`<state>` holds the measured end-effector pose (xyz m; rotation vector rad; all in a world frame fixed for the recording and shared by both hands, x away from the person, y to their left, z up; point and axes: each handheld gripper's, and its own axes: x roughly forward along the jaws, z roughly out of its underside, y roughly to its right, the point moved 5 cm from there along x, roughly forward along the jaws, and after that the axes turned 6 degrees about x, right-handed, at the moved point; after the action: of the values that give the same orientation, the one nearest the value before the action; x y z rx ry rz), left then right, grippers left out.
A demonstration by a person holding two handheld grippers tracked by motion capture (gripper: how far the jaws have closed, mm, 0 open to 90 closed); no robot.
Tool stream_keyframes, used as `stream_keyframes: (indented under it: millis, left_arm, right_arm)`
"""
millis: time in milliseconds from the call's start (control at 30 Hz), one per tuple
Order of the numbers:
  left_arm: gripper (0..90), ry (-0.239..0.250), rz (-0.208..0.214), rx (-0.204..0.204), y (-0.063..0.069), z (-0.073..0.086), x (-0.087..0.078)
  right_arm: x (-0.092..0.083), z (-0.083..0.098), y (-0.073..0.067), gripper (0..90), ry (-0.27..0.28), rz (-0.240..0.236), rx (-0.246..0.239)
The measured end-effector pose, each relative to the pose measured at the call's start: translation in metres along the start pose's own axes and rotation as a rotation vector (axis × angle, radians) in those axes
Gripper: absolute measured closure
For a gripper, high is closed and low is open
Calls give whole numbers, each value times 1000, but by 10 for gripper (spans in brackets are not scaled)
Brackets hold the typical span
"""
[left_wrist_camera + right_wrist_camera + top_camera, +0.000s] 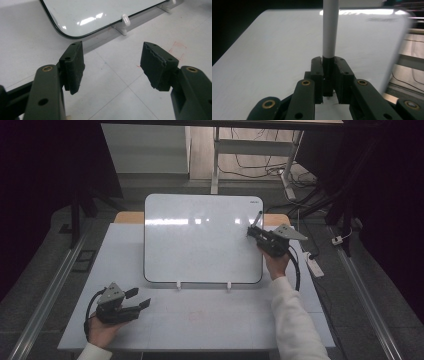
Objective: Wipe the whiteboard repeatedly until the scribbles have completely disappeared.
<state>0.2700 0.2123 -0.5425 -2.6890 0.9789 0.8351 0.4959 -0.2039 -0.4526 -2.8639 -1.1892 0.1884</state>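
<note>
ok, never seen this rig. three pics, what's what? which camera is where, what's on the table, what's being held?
There is no robot arm here: a person holds handheld tongs in each hand. The high view looks down on the white table from above. The other two pictures come from cameras riding on each set of tongs, looking along their black jaws. A glossy white rectangular whiteboard leans on small white plastic feet. The left tongs are open and hold nothing, near the table's front left corner. The right tongs are shut on a slim white marker pen with a black end, held at the whiteboard's right side.
</note>
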Motion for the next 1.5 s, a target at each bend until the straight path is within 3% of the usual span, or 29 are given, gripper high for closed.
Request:
stream_keyframes:
  millis: [67, 100, 200, 233, 333, 400, 467, 533, 567, 633, 667, 800, 833, 900, 933, 1000, 1033, 1167, 1233, 1300, 1400, 1500]
  left_arm:
    - [361, 5, -1, 1, 0, 0, -1]
    - [361, 6, -2, 0, 0, -1, -1]
    - [361, 2, -2, -3, -1, 0, 0]
    - [361, 1, -1, -2, -1, 0, 0]
    - [361, 5, -2, 1, 1, 0, -1]
    - [361, 8, -3, 0, 0, -1, -1]
    - [361, 7, -3, -2, -1, -1, -1]
    - [361, 6, -2, -3, -1, 0, 0]
    - [361, 5, -1, -1, -1, 0, -1]
    - [361, 7, -3, 0, 0, 0, -1]
    - [361, 9, -3, -1, 0, 0, -2]
    - [361, 6, -4, -6, -2, 0, -1]
    - [361, 5, -5, -6, -2, 0, 0]
    - [362, 4, -3, -1, -1, 0, 0]
    - [361, 5, -3, 0, 0, 0, -1]
    - [362, 6, -2, 2, 0, -1, 0]
    - [362, 6, -3, 2, 0, -1, 0]
    - [362, 4, -3, -5, -2, 0, 1]
    - [362, 3, -3, -1, -1, 0, 1]
    - [362, 6, -2, 1, 0, -1, 0]
    - [362, 8, -4, 0, 0, -1, -1]
    - [364, 8, -5, -6, -2, 0, 0]
  right_arm:
    - [-3, -1, 7, 782, 24, 4, 44]
    - [-2, 0, 4, 782, 13, 0, 33]
    - [2, 11, -16, 782, -48, -68, -34]
    - [2, 11, -16, 782, -53, -65, -42]
    - [-4, 6, 0, 782, 0, -16, 21]
    - [-5, 7, 0, 782, 14, -12, 32]
    - [-2, 13, -13, 782, -27, -59, -5]
    - [0, 16, -19, 782, -55, -71, -44]
    - [-1, 14, -16, 782, -54, -69, -38]
    - [-8, 7, -1, 782, -4, -6, 9]
    - [-10, 6, 3, 782, 5, -11, 33]
    - [-8, 17, -15, 782, -75, -70, -47]
    - [-8, 16, -15, 782, -83, -66, -63]
    - [-12, 8, -3, 782, -52, -8, -44]
    - [-14, 3, 7, 782, -24, 20, -10]
    - [-17, -4, 20, 782, 4, 42, 35]
    - [-16, -5, 19, 782, -2, 40, 27]
    - [-7, 6, -4, 782, -78, -49, -45]
    - [-5, 4, -3, 782, -86, -40, -59]
    - [-6, -5, 8, 782, -40, 13, -29]
    - [-4, -9, 14, 782, -13, 32, 5]
    - [1, -1, -3, 782, -57, -31, -36]
